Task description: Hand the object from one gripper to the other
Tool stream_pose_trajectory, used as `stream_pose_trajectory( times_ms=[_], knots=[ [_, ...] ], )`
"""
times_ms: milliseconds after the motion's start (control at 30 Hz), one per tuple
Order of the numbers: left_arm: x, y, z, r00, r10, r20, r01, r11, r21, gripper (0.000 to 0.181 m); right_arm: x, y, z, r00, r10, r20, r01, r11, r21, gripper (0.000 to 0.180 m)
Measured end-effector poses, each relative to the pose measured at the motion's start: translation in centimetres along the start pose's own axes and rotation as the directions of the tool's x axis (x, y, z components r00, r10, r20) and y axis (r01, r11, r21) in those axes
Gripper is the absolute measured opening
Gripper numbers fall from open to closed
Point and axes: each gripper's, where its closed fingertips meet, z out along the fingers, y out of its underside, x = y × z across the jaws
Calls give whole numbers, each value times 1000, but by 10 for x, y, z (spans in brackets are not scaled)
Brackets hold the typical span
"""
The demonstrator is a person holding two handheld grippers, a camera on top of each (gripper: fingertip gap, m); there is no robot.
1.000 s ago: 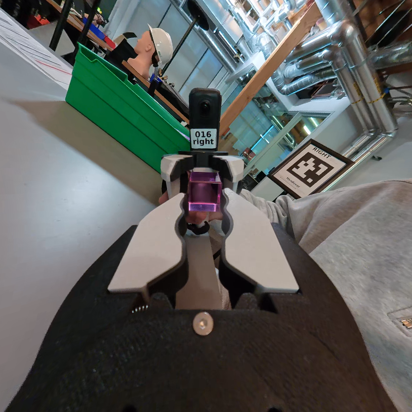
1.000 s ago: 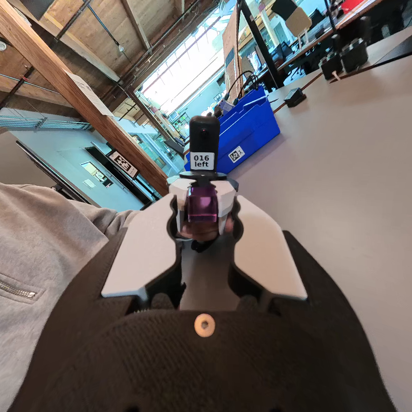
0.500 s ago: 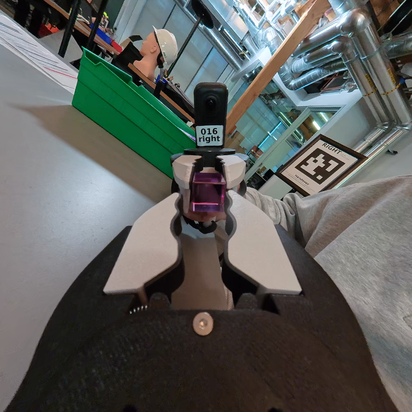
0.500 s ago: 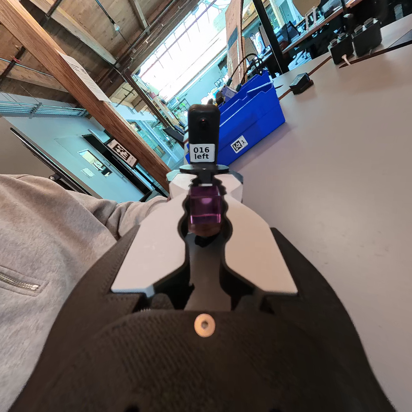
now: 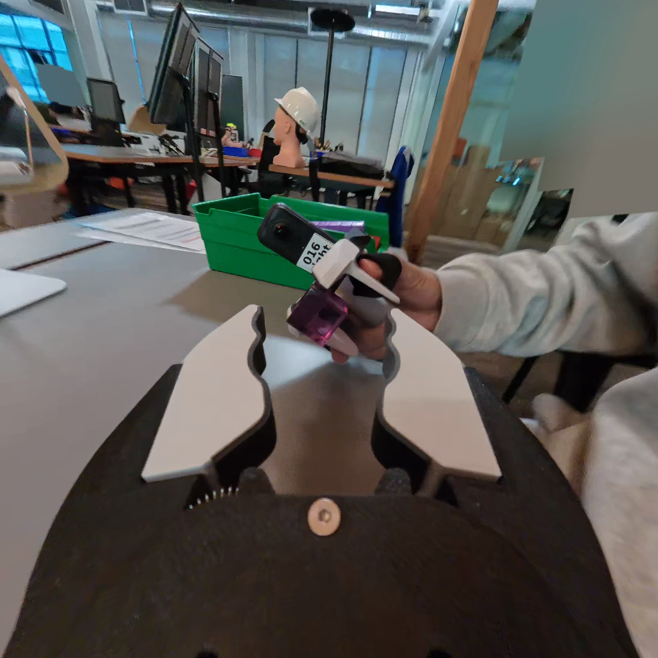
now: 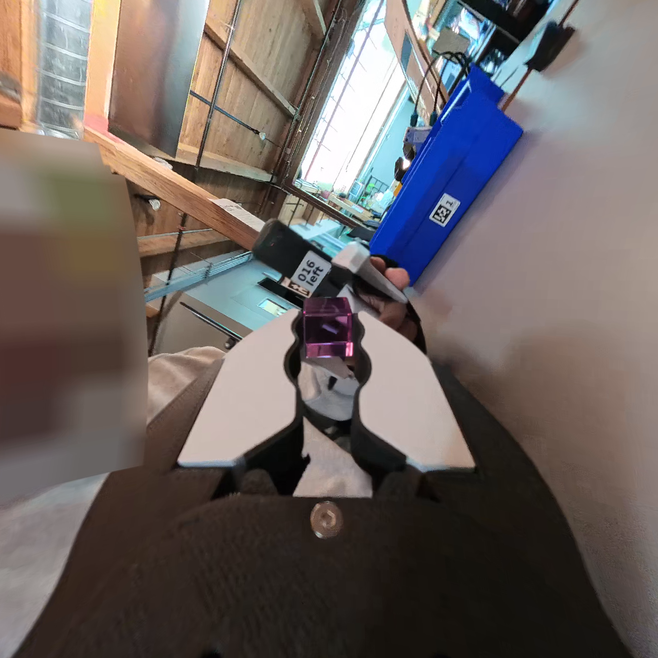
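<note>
A clear purple cube sits between the fingertips of my right gripper, which is shut on it. In the left wrist view the cube shows held by the right gripper's body, tilted, just beyond my left gripper. My left gripper is wide open and empty, with its fingers apart from the cube. The left gripper's body shows behind the cube in the right wrist view. A hand in a grey sleeve holds the right gripper.
A grey table lies below both grippers. A green bin stands at its far edge with papers to its left. A blue bin stands on the table in the right wrist view. Desks and monitors stand farther back.
My right gripper closed on the cube while the left still held it. My left gripper has since opened and let go. The two grippers have drawn apart and both views have swung.
</note>
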Motion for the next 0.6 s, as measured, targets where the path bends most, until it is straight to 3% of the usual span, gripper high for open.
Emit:
stream_pose_trajectory(
  times_ms=[133, 367, 467, 600],
  knots=[
    [4, 10, 5, 988, 150, 34, -147, 986, -73, 56, 2, 4, 1, 994, 104, 26, -104, 995, -16, 26],
    [6, 17, 7, 979, 200, 37, -194, 974, -120, 32, 4, 18, 9, 989, 144, 22, -141, 986, -88, 26],
    [6, 20, 8, 972, 232, 40, -224, 963, -148, 31, 8, 17, 8, 991, 135, 10, -134, 988, -76, 27],
    [-3, 27, 8, 948, 302, 100, -273, 934, -230, 30, 28, 4, -2, 988, 53, -146, -52, 999, 8, 52]
  ],
)
